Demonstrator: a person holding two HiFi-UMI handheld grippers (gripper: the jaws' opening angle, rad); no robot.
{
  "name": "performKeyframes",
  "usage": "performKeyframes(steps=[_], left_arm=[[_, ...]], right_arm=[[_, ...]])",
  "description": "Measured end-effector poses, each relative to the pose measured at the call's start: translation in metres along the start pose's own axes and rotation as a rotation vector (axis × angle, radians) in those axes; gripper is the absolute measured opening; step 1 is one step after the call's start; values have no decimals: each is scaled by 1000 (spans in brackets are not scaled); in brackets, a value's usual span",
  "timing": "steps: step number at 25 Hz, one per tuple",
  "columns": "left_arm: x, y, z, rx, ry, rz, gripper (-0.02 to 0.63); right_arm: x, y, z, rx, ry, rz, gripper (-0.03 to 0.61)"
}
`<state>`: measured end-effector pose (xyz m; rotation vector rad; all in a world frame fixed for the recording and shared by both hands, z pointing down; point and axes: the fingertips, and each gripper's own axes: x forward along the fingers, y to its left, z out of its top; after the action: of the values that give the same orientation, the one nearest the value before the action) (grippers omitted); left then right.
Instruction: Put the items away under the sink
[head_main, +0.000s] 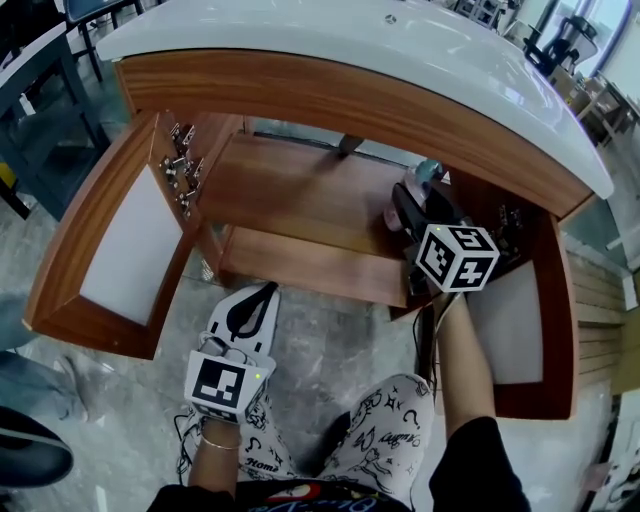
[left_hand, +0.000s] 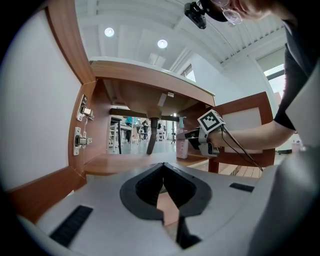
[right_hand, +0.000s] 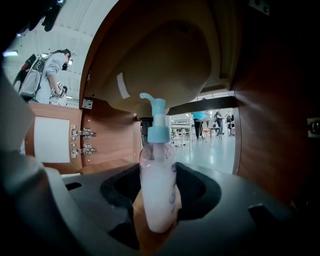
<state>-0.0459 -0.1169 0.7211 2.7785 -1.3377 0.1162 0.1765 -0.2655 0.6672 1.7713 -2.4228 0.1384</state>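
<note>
Placing step: the right gripper (head_main: 412, 205) grips a pink pump bottle (right_hand: 157, 185) upright over the right of the under-sink shelf (head_main: 300, 190) — next, probably set down and release — while the left gripper (left_hand: 164, 172) hangs near, closed and empty.

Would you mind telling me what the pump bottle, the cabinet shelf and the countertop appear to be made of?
Pump bottle: likely clear plastic, since pinkish liquid shows through; light blue plastic pump.
Cabinet shelf: wood or wood-look laminate, with brown grain and a satin finish.
Countertop: white, smooth and glossy; possibly stone or solid surface.
</note>
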Motion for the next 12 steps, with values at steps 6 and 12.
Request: performKeyframes(steps=[6,12], left_arm=[[3,2,0,-4,1,-2,9],[3,-1,2,-8,-6,-14,9]], right_arm=[[4,-2,1,8,1,-8,212],[5,-2,-1,15,-6,-32,212]])
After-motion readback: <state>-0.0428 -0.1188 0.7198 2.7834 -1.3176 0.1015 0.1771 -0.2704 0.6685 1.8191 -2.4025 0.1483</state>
